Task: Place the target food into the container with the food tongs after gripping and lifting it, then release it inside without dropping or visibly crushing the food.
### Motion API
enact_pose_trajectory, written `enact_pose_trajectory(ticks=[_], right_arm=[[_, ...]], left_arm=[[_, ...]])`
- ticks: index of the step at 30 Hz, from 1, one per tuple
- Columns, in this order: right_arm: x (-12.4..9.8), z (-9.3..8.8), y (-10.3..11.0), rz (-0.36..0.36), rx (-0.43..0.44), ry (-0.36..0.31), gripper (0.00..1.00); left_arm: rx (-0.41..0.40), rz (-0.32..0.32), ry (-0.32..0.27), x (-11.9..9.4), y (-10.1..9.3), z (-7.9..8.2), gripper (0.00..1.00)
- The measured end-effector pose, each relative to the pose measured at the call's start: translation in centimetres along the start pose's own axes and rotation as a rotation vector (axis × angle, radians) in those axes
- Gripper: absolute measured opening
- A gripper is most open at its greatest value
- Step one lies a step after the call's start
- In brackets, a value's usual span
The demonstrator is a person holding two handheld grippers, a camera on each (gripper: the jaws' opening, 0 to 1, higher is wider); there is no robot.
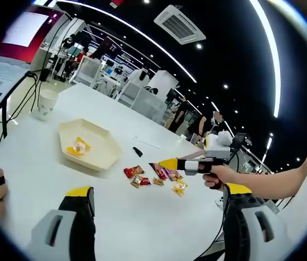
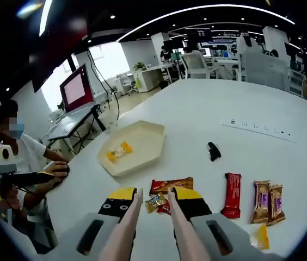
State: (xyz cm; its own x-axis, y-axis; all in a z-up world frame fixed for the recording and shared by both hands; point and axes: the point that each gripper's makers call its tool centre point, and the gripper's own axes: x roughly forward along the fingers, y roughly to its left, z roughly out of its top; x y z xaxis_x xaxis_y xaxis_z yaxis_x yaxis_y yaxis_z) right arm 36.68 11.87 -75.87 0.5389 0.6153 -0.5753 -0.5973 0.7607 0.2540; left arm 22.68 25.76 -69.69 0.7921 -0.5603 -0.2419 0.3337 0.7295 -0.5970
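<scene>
1. So far one piece of food already sits in the container [image 2: 134, 142]: a yellow-and-clear wrapped sweet [image 2: 118, 151], lying near the middle of the shallow cream hexagonal tray on the white tabletop [image 2: 219, 103]. In the left gripper view the same tray [image 1: 91, 145] holds that sweet [image 1: 78, 147] and nothing else that I can make out.

2. Still to do, as I judge it, is the pick now in hand: grip, lift, carry to the tray and let go inside.

3. The right claw [image 2: 154, 197] holds a pair of pale food tongs [image 2: 148, 228] between its jaws, so the claw is clamped on the tongs. The tong tips reach to a small gold-wrapped candy [image 2: 154, 203] and sit on either side of it; whether they already pinch it I cannot tell.

4. That candy lies on the tabletop just in front of the tray, touching a red-and-brown wrapped bar [image 2: 171, 185]. Further right lie a red bar [image 2: 232, 195], two brown-and-purple packets [image 2: 267, 202] and a yellow sweet [image 2: 260, 237].

5. The left claw [image 1: 159, 190] hangs above the tabletop with its jaws wide apart and nothing between them, well back from the scattered snacks [image 1: 153, 176].

6. Seen from the left gripper view, the right claw [image 1: 170, 163] hovers over that snack cluster.

7. A paper cup [image 1: 45, 104] stands beyond the tray; its contents are hidden.
</scene>
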Motion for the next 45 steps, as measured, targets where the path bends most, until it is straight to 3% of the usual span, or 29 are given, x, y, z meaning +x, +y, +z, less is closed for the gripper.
enact_pose_trajectory(ticks=[7, 18, 28, 45], right_arm=[[0.4, -0.9, 0.2, 0.018, 0.011, 0.012, 0.25], [1.0, -0.5, 1.1, 0.044, -0.019, 0.014, 0.25], [0.5, -0.3, 0.2, 0.038, -0.055, 0.03, 0.25], [0.3, -0.3, -1.2, -0.01, -0.071, 0.034, 0.25]], left_arm=[[0.0, 0.011, 0.019, -0.3, -0.1, -0.5, 0.99], [0.005, 0.004, 0.025, -0.3, -0.5, -0.4, 0.99], [-0.005, 0.008, 0.023, -0.4, -0.5, -1.1, 0.99], [-0.011, 0.011, 0.029, -0.6, 0.6, -0.4, 0.99]])
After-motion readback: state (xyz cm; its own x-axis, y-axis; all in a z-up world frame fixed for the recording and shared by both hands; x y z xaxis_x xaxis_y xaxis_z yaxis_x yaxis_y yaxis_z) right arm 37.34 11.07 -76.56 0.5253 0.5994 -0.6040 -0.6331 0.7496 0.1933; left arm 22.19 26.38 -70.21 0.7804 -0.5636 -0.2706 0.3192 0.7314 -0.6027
